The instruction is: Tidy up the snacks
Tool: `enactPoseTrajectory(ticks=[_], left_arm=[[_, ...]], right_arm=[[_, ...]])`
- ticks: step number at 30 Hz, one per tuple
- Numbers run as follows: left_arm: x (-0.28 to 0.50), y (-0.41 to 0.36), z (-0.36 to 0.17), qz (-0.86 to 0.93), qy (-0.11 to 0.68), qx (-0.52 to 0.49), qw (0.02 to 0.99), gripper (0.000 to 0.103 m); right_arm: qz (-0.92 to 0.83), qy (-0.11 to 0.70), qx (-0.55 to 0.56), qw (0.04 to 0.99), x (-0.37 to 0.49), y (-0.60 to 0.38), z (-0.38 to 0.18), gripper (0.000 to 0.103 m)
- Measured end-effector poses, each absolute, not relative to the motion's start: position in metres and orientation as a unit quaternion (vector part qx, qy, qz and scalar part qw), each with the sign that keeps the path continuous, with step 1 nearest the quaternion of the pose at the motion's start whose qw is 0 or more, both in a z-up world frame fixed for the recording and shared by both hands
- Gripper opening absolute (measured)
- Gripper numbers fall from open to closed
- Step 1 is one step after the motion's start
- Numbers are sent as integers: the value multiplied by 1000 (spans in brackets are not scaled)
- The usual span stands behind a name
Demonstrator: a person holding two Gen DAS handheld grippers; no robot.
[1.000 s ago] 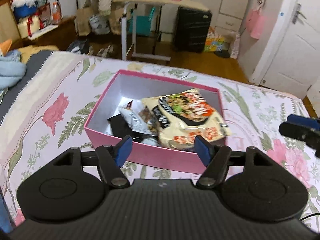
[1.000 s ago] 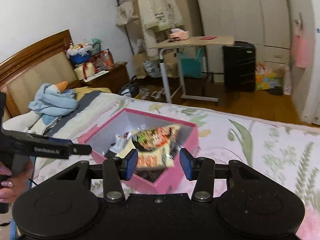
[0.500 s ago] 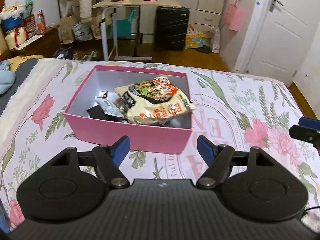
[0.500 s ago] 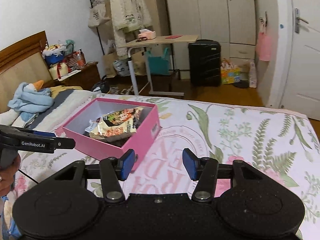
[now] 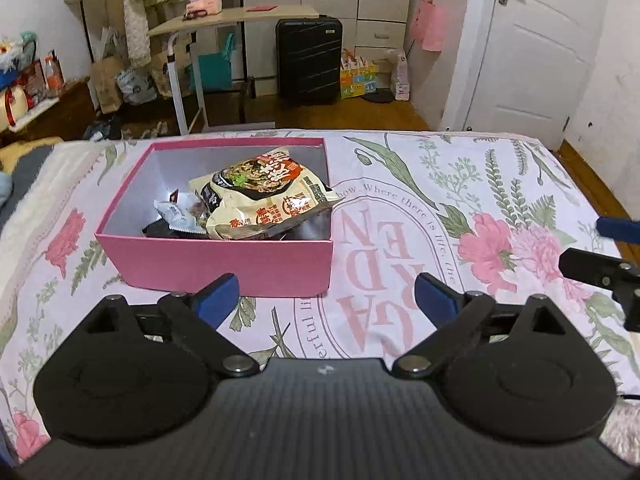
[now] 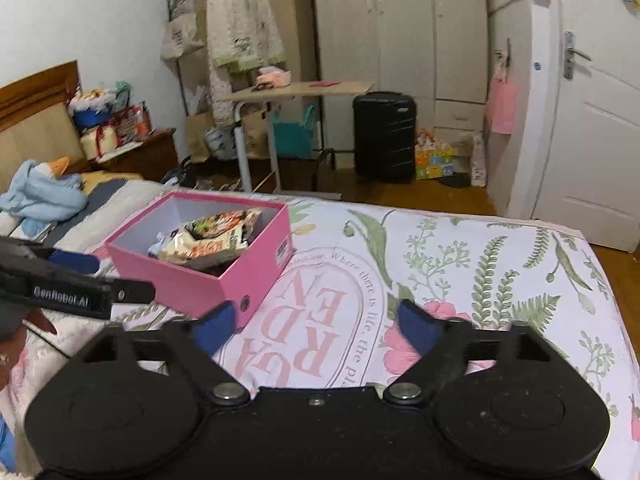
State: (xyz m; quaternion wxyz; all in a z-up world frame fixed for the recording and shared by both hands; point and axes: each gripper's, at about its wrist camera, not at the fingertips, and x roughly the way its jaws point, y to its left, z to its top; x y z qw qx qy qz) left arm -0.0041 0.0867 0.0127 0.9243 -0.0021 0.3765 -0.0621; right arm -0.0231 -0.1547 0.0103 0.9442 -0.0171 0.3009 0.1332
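A pink box (image 5: 224, 258) sits on the flowered bedspread, also in the right wrist view (image 6: 188, 280). Inside lie a beige noodle packet (image 5: 264, 200) (image 6: 208, 240), a small white snack wrapper (image 5: 176, 214) and dark packets underneath. My left gripper (image 5: 326, 298) is open and empty, just in front of the box's near wall. My right gripper (image 6: 316, 326) is open and empty, to the right of the box above the bedspread's pink lettering. Each gripper shows at the edge of the other's view.
The bedspread (image 5: 460, 200) stretches right of the box to the bed's edge. A blue cloth bundle (image 6: 40, 196) lies near the headboard. Beyond the bed stand a rolling table (image 5: 232, 24), a black suitcase (image 5: 308, 60) and a white door (image 5: 540, 52).
Both grippers have pulled back from the box and shifted right. The box now sits farther away and more to the left in both views. The noodle packet stays in the box.
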Motion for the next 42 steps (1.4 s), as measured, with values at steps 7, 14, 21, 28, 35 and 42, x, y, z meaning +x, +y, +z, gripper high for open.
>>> enactPoseTrajectory(ticks=[7,14,21,28,35,42], left_arm=[[-12,72,14,-64,367,17,928,98],[-15,65,13,-54,370,28,927,98],[-17,65,12,-55,361,24,931,98],[-17,65,10,-52,356,21,933,98],[-15,65,4,-31,345,16,938,98],[-14,64,1,-31,354,20,935,98]], right_arm=[[67,322,-4,944,-21,-161,7,100],[52,328,8,943,-31,-169,8,100],[33,312,7,950,-36,-168,11,100],[15,313,-1,950,-33,-165,6,100],[18,315,1,949,-33,-165,3,100],[20,319,-3,947,-32,-164,2,100]])
